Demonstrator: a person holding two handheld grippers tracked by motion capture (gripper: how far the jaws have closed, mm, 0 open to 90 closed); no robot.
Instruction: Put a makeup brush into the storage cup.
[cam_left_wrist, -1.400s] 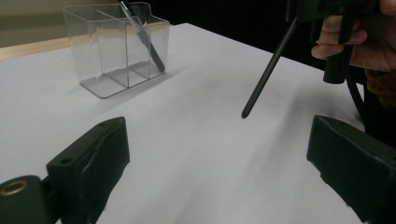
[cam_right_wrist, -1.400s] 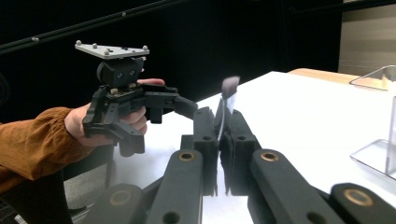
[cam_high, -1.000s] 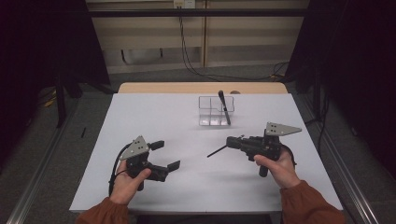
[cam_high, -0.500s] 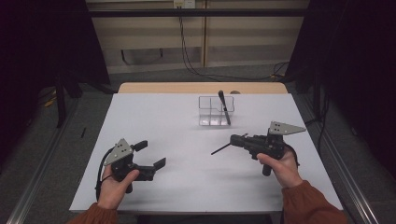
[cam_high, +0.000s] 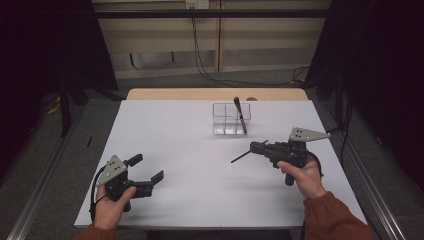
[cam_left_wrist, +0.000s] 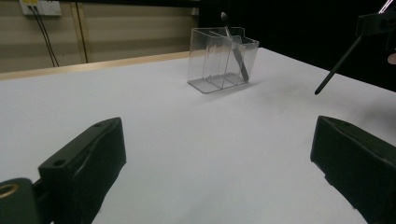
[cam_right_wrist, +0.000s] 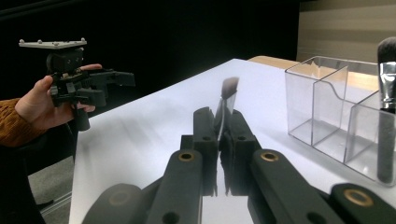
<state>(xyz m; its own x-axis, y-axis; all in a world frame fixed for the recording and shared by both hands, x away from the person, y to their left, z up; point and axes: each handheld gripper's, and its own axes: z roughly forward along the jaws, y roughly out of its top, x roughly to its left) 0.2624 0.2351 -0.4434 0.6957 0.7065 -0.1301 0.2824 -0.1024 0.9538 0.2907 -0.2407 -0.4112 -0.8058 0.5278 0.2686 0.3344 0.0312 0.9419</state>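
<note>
My left gripper (cam_high: 146, 170) sits low over the near left part of the table (cam_high: 175, 130), its two blunt, matte black jaws spread wide with nothing between them. They are chunky moulded plastic with small screw holes, and a flat grey three-cornered plate rides on top. From the left gripper view the bare white tabletop, smooth and faintly sheened, runs between the jaws toward the clear organiser (cam_left_wrist: 222, 58) well ahead of them.

That organiser is a hard transparent box with thin glossy walls, split by dividers into compartments. A makeup brush (cam_high: 240, 114) stands tilted in it, a dark slim handle, a bright metal ferrule and a soft rounded dark tuft on top. Which compartment holds it I cannot tell for certain; in the right gripper view it is in the one at the right end.

My right gripper (cam_high: 256, 148) is held above the table, to the right of and nearer than the organiser. Its jaws are pressed together on a second brush (cam_high: 242, 156), a thin straight dark stick that slants out and down past the tips without touching the table. In the right gripper view its flat bristle end (cam_right_wrist: 229, 87) rises just beyond the jaw tips, blurred.
</note>
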